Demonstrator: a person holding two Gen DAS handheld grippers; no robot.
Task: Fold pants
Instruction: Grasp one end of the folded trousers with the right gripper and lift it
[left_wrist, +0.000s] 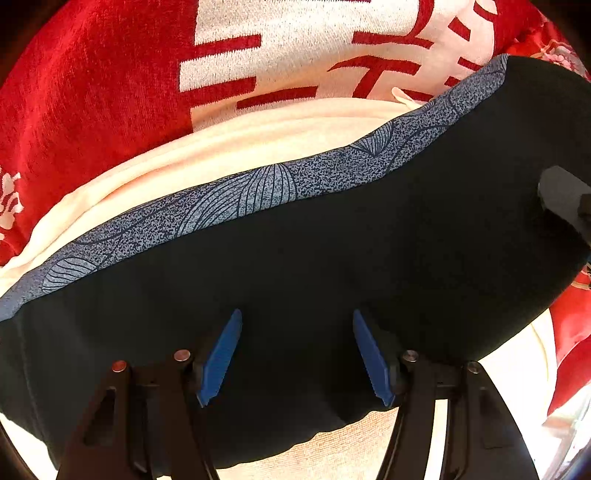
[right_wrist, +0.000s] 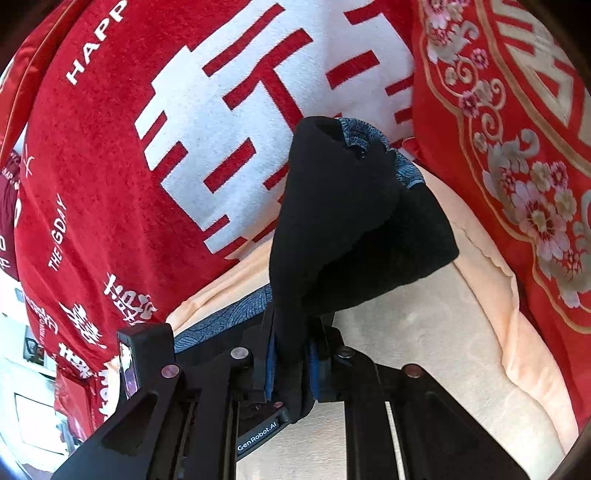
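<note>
- Pants: the dark garment with its blue patterned band lay across the cream bedding, filling most of my left wrist view. Its long axis ran from lower left to upper right there, so it stretched sideways across my left tool, not away from it.
- Behind it I saw a red blanket with large white characters, and a second red cover with flowers off to the right in the right wrist view.
- My right gripper was clamped on a bunched end of the pants, the black cloth standing up out of the closed fingers and flopping forward, with a scrap of the patterned band at its top. I judged this to be the lifted end of the fold.
- My left gripper had its blue pads spread apart with the dark fabric lying under and between them; I could not tell whether they were touching the cloth or only hanging over it. Nothing was gripped.
- A dark gripper part showed at the right edge of the left view, at the far end of the cloth; I took it for my right tool.
- So the right hand held one end and the left sat nearer the middle. I judged the next move would turn on the left one pinning or pinching there.
</note>
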